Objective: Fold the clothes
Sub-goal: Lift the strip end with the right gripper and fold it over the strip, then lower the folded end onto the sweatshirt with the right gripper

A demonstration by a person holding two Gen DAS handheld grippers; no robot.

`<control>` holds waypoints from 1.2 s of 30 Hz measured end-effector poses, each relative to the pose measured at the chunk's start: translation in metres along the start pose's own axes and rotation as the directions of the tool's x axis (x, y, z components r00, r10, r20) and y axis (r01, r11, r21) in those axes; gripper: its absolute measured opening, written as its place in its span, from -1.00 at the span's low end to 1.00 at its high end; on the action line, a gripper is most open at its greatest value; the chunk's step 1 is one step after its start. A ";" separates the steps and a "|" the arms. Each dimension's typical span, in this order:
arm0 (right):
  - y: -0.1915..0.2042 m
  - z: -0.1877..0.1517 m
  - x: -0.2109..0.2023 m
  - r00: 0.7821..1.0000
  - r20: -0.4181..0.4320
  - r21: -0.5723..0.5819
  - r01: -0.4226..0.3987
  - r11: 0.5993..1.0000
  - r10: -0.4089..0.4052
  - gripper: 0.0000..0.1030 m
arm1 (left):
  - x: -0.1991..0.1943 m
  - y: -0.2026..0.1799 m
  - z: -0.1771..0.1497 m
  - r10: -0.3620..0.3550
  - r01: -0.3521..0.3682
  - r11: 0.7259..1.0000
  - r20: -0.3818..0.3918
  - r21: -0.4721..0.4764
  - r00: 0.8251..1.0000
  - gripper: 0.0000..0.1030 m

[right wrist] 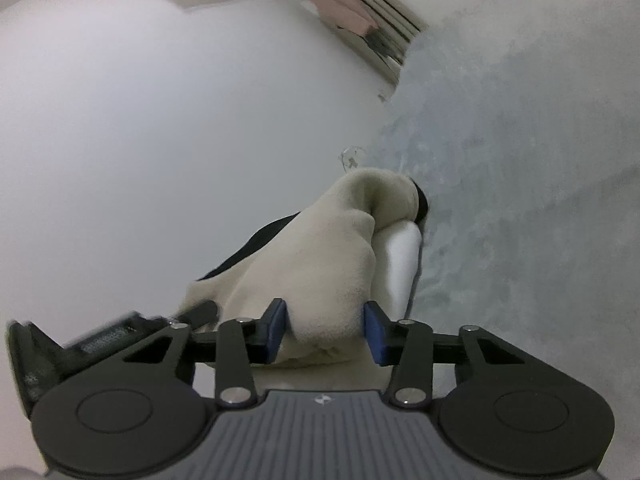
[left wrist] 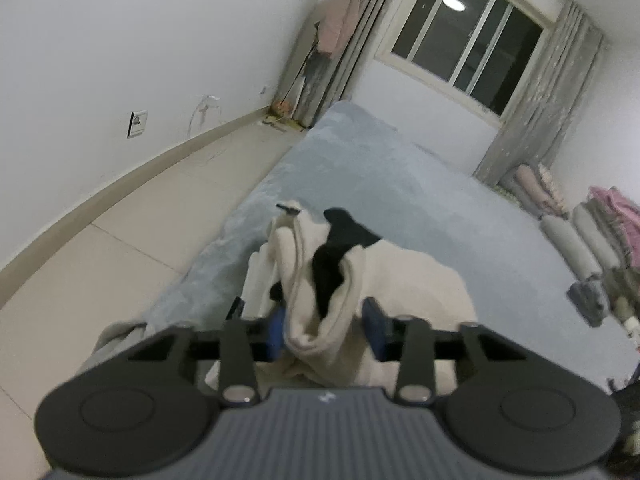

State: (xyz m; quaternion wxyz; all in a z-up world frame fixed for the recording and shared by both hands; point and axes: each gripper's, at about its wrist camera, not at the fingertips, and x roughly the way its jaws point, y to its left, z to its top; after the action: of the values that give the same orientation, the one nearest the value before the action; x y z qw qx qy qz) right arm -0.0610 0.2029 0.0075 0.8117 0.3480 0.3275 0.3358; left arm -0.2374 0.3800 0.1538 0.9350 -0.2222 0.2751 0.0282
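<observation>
While the left wrist view looks down the bed, the left tongs are pinching a thick bunch of the cream and black garment. Its cloth is squeezed between the two blue pads. Most of the garment lies in a soft heap on the grey-blue blanket, near the bed's edge by the floor. Rolled and stacked clothes sit well apart, along the far side of the bed.

From the right wrist view, the right tongs are also pinching a fat fold of the same garment. This bunch looks lifted, with the white wall behind it and the blanket to the right. A bit of black cloth peeks out at the far end.

My guess is that both tongs hold the garment up to spread it or to lay one part over another. Next, both grips must stay tight and move together, so the cloth lands flat.
</observation>
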 end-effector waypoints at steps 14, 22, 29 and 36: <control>-0.003 -0.014 0.004 0.989 -0.147 -0.018 -0.033 0.999 0.030 -0.13 | 0.001 -0.010 -0.004 0.176 -0.174 0.977 -0.009 0.123 0.984 -0.33; 0.038 0.020 -0.023 0.999 0.033 -0.462 0.039 0.886 -0.027 -0.10 | -0.035 -0.019 0.023 0.122 -0.140 0.983 0.156 0.115 0.980 -0.23; 0.038 0.028 0.052 0.992 -0.026 -0.613 0.082 0.786 -0.123 -0.44 | 0.002 -0.064 0.020 0.075 -0.105 0.957 0.118 0.270 0.990 -0.22; 0.026 0.037 0.082 0.985 -0.098 -0.582 0.057 0.811 -0.140 -0.43 | 0.046 -0.048 0.008 0.230 -0.227 0.922 0.028 0.314 0.973 -0.27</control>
State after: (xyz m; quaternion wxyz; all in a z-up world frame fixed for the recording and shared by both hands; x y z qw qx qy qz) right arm 0.0048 0.2681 0.0236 0.8709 0.0447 0.2825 0.3995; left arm -0.1861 0.3375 0.1548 0.9475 -0.0369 0.3042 0.0916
